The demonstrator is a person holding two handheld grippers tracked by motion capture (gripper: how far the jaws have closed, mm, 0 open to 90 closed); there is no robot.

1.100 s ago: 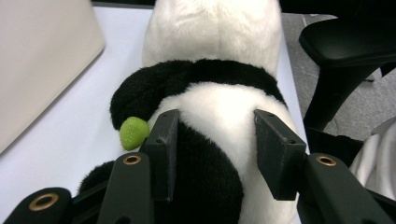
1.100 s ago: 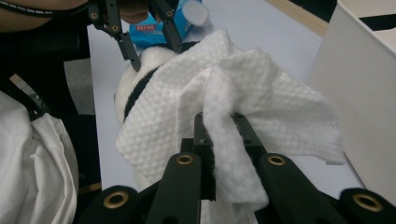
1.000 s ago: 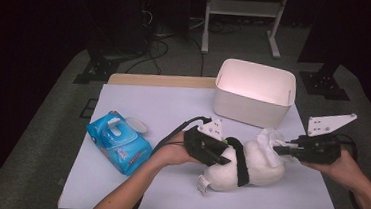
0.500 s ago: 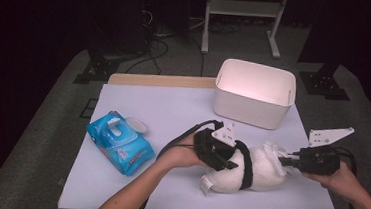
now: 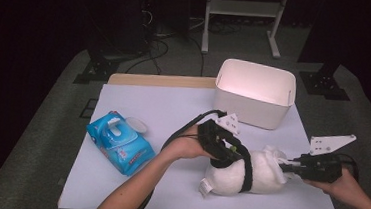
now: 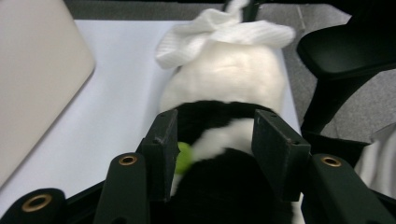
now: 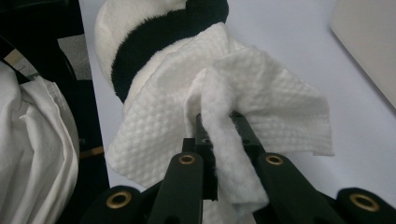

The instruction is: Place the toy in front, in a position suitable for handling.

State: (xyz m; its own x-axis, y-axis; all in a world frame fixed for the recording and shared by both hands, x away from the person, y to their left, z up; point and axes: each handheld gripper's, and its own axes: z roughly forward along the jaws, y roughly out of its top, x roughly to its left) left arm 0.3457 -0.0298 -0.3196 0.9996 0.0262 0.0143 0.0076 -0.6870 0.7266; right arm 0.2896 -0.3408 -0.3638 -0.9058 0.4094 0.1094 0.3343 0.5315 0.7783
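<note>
White plush toy (image 5: 248, 175): laid on its side on the pale tabletop (image 5: 173, 108), near the front edge; a black band is seen across its body, and a small tag at its left end in the high view.
Left gripper (image 5: 227, 150): set over the middle of the toy from above; in the left gripper view (image 6: 212, 140) the black and white fur is seen between the two jaws, which have just been closing; whether the pads press on the fur cannot be told.
Right gripper (image 5: 291, 165): brought in level from the toy's right end; its jaws are clenched on a white embossed wipe (image 7: 243, 107).
Wipe: held against the toy's end, draped over the fur.
Blue wipes pack (image 5: 119, 142): laid at the left of the table, lid flipped open, well apart from the toy.
White bin (image 5: 254, 92): placed at the far right of the table, behind the toy.
</note>
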